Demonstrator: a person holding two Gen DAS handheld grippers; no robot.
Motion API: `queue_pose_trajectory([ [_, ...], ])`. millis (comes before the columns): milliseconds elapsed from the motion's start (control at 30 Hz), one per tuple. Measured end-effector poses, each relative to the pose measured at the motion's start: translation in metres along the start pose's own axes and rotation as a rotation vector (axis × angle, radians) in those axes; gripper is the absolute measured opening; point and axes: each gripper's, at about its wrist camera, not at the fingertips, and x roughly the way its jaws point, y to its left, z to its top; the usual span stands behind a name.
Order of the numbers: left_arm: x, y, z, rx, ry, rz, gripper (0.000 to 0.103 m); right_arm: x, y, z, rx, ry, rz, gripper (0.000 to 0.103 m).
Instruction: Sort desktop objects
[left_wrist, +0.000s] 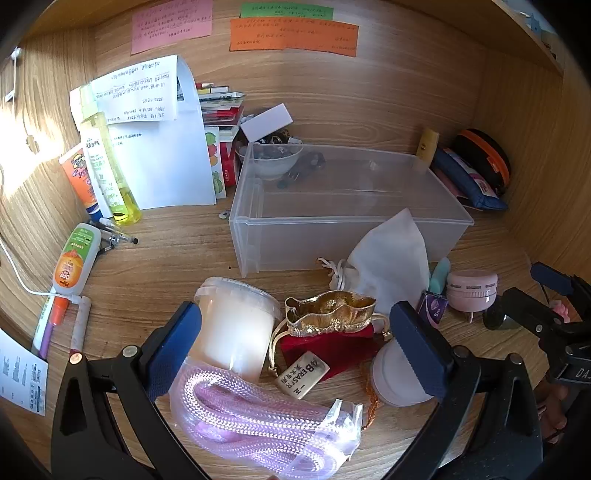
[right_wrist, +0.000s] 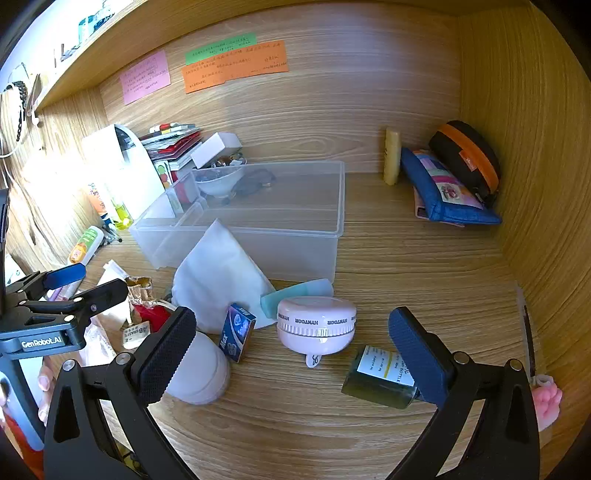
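Observation:
A clear plastic bin (left_wrist: 347, 214) stands mid-desk, seen also in the right wrist view (right_wrist: 258, 221). My left gripper (left_wrist: 295, 339) is open above a red and gold pouch (left_wrist: 328, 325), between a white lidded tub (left_wrist: 236, 325) and a pale jar (left_wrist: 399, 380). A bagged pink cord (left_wrist: 258, 417) lies just below it. My right gripper (right_wrist: 291, 347) is open around a pink round device (right_wrist: 316, 325), with a dark green bottle (right_wrist: 380, 376) by its right finger and a blue card box (right_wrist: 236, 332) near its left. The left gripper also shows in the right wrist view (right_wrist: 77, 284).
A white cloth bag (right_wrist: 218, 280) leans on the bin. Bottles and tubes (left_wrist: 107, 173), pens and papers crowd the left wall. A blue pouch (right_wrist: 443, 192) and a black and orange case (right_wrist: 469, 158) sit back right. Wooden walls close in on both sides.

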Motion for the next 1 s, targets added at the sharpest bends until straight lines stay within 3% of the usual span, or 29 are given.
queue_pose_trajectory([
  [1000,-0.001,-0.0041,-0.0013,0.019,-0.001,0.013,0.103,-0.0008,-0.0028,0.0002,0.011,0.012,0.003,0.103],
])
